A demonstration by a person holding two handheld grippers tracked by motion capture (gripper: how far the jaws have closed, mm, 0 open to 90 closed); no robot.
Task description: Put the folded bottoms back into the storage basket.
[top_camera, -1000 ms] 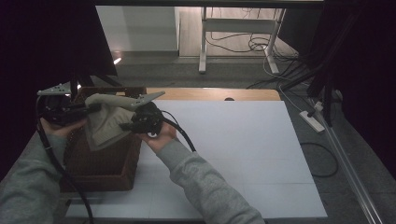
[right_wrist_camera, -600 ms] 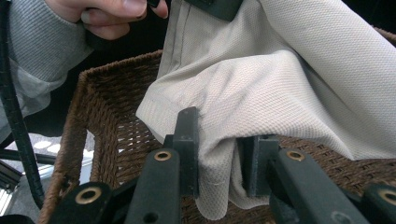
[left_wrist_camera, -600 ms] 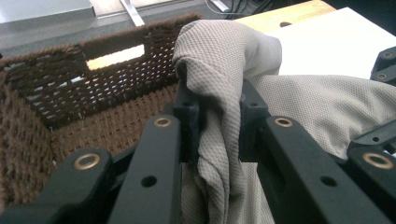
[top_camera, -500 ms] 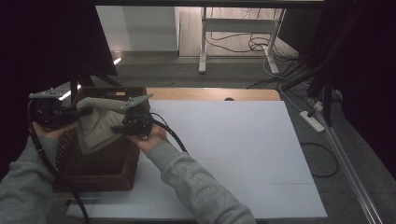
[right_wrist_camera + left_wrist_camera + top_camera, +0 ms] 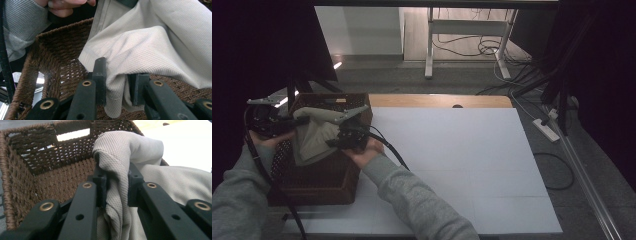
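Note:
A beige knit cloth hangs over the open brown wicker basket at the table's left side. My left gripper is shut on the cloth's left part; in the left gripper view the cloth is bunched between its black jaws. My right gripper is shut on the cloth's right part, and the right gripper view has a fold of the cloth pinched in the gripper above the basket's woven floor. The cloth sags between the two grippers into the basket.
The white table top stretches to the right of the basket. A wooden strip runs along the table's far edge. Cables and a power strip lie on the floor at right. A desk frame stands beyond.
Both grippers have moved left and down with the cloth, which now hangs lower, inside the basket's opening.

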